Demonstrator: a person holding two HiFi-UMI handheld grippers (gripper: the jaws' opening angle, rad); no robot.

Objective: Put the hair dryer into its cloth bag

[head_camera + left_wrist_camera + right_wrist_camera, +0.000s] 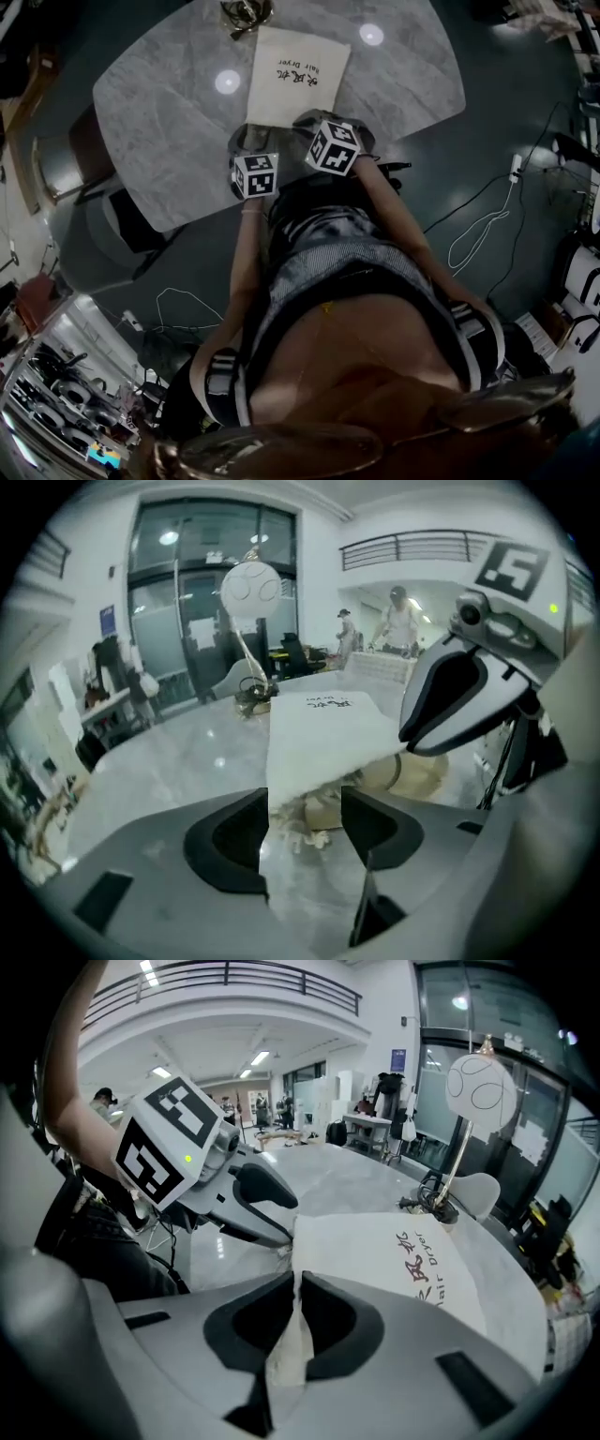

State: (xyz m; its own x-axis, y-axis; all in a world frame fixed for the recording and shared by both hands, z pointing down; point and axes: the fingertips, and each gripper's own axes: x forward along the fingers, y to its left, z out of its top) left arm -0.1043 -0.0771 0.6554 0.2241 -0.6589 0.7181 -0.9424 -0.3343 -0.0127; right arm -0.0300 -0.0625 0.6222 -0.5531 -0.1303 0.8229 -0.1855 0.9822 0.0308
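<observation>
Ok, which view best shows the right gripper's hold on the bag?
The right gripper view: the right gripper is shut on the edge of the bag. The head view shows only its marker cube over the bag; the left gripper view shows its body from the side.

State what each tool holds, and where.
Right tool pinches the cloth bag by its near edge. Left tool is open, holding nothing.

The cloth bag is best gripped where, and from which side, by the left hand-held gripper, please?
Probably the cloth bag's lifted near hem, from the person's side, beside the right hand-held gripper pinching that edge; the left hand-held gripper's open jaws face it.
</observation>
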